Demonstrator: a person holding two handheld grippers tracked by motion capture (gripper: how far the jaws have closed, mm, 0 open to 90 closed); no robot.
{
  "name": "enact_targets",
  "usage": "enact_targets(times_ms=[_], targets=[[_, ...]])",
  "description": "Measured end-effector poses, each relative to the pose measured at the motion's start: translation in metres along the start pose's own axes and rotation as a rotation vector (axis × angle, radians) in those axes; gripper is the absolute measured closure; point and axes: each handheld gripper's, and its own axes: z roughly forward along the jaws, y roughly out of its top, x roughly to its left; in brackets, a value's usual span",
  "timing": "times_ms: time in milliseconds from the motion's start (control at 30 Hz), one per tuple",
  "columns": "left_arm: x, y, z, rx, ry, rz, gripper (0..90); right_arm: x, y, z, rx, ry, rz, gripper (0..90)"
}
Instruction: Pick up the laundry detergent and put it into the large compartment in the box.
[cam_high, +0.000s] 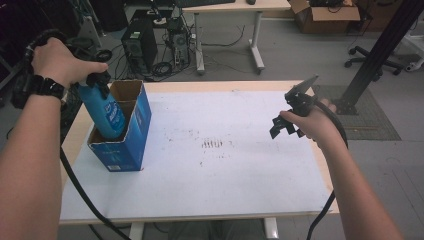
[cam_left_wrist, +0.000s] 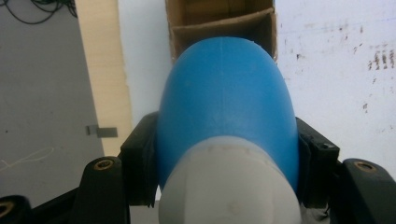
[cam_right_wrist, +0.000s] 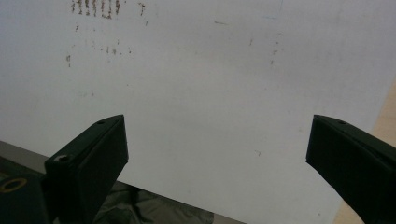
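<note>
From above, the left gripper (cam_high: 95, 80) clamps the blue bottle (cam_high: 107, 114) standing partly inside the open blue box (cam_high: 132, 135) at the table's (cam_high: 240, 200) left; along its jaws the grip sits just below the white cap (cam_left_wrist: 231, 186), so any travel should be straight and vertical to clear the cardboard; the right gripper (cam_right_wrist: 217, 154) hangs wide open and empty over the white sheet (cam_right_wrist: 210, 70), free to steady the box.

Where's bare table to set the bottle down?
Free: white sheet from the blue box across to the right gripper, smudged only. Crowded: far-left corner, where the left gripper holds the blue bottle in the box.
</note>
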Motion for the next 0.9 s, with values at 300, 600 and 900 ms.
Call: enact_targets(times_ms=[300, 600, 900], targets=[[0.000, -0.001, 0.029, 0.032, 0.001, -0.001, 37.8, 0.004, 0.001, 0.007, 0.009, -0.001, -0.010, 5.8], [0.000, -0.002, 0.055, 0.056, 0.001, 0.006, 37.8, 0.002, 0.000, 0.010, 0.017, -0.006, -0.005, 5.9], [-0.004, -0.002, 0.074, 0.078, -0.006, 0.015, 37.8, 0.001, -0.002, 0.012, 0.016, -0.006, -0.010, 5.9]])
